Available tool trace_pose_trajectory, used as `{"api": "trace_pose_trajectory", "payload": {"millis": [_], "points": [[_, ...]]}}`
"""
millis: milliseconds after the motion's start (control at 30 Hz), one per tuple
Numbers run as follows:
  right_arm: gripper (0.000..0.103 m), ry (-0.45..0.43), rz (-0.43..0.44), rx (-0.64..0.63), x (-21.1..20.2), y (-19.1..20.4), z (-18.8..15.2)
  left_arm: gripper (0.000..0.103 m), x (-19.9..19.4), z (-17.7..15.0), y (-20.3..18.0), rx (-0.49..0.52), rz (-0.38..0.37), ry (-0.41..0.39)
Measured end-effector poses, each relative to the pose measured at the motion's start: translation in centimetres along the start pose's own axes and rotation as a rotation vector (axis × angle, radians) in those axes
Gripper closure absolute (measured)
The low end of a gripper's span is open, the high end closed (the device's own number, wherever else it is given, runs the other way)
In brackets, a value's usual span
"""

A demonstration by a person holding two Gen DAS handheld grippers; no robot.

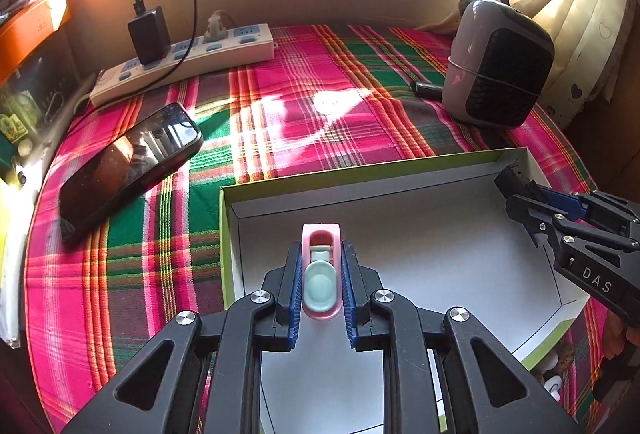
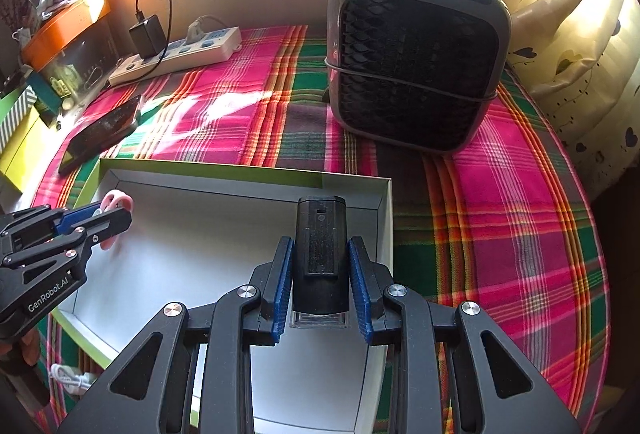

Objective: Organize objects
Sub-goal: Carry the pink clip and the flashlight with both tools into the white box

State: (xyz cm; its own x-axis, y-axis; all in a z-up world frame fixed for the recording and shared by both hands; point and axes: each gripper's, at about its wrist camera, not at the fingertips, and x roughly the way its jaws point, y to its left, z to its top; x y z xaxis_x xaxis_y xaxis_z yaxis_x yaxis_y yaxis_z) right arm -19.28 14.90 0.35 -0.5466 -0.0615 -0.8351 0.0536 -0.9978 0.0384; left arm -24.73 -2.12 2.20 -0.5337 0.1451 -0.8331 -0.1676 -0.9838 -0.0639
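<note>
A pink and mint nail clipper (image 1: pixel 321 274) is clamped between the blue pads of the left hand-held gripper (image 1: pixel 321 254), over the left part of the shallow white box (image 1: pixel 400 206); a black phone (image 1: pixel 128 162) lies at ten o'clock from the box, a white power strip (image 1: pixel 184 62) further off at eleven, both on the plaid cloth (image 1: pixel 280 106). To the right, a small black device (image 2: pixel 320 254) is pinched narrowly by the right hand-held gripper (image 2: pixel 320 274), above the box's right side; a grey heater (image 2: pixel 416 54) stands at one o'clock. Both items are judged ready for release; each should be lowered until the box floor is nearly met, kept apart, then let go gently, so that nothing bounces or slides out.
</note>
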Motion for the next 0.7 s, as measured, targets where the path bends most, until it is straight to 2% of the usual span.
{"api": "trace_pose_trajectory", "payload": {"millis": [267, 700], "points": [[0.074, -0.009, -0.008, -0.012, 0.35, 0.39, 0.02, 0.087, 0.63, 0.01, 0.22, 0.012, 0.025, 0.0], [0.074, -0.023, -0.019, -0.021, 0.48, 0.85, 0.06, 0.087, 0.8, 0.22, 0.27, 0.011, 0.02, -0.002]]}}
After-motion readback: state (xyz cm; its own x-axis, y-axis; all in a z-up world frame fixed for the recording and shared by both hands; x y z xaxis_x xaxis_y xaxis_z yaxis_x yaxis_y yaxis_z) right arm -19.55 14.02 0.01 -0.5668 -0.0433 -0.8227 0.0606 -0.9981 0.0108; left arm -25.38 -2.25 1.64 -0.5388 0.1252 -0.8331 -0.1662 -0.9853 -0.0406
